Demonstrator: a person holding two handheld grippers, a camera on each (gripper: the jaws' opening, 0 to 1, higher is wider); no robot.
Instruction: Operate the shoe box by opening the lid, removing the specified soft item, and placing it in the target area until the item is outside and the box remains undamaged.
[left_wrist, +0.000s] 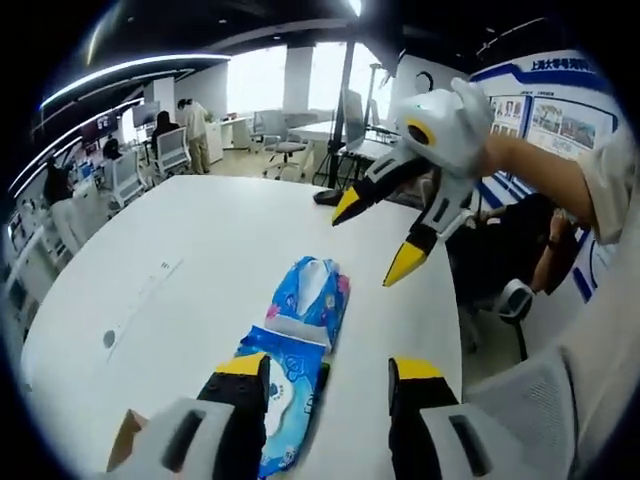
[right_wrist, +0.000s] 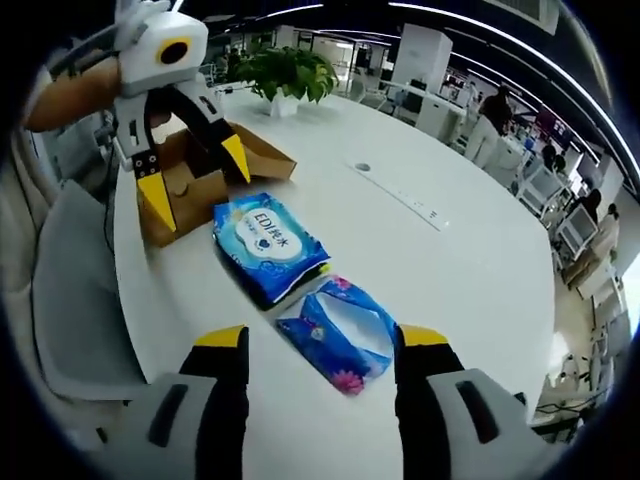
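Wipes pack (right_wrist: 268, 243) and tissue pack (right_wrist: 338, 338) lie side by side on the white table (right_wrist: 470, 270), just beside the open shoe box (right_wrist: 190, 180). Left gripper (right_wrist: 190, 185) and right gripper (left_wrist: 378, 240) hang released, holding nothing. Removal appears done; next, confirm the placement.

A brown cardboard shoe box (right_wrist: 205, 170) sits open at the counter's near-left edge. Beside it lie two soft packs, touching end to end: a blue wipes pack (right_wrist: 268, 247) and a flowered tissue pack (right_wrist: 340, 335).
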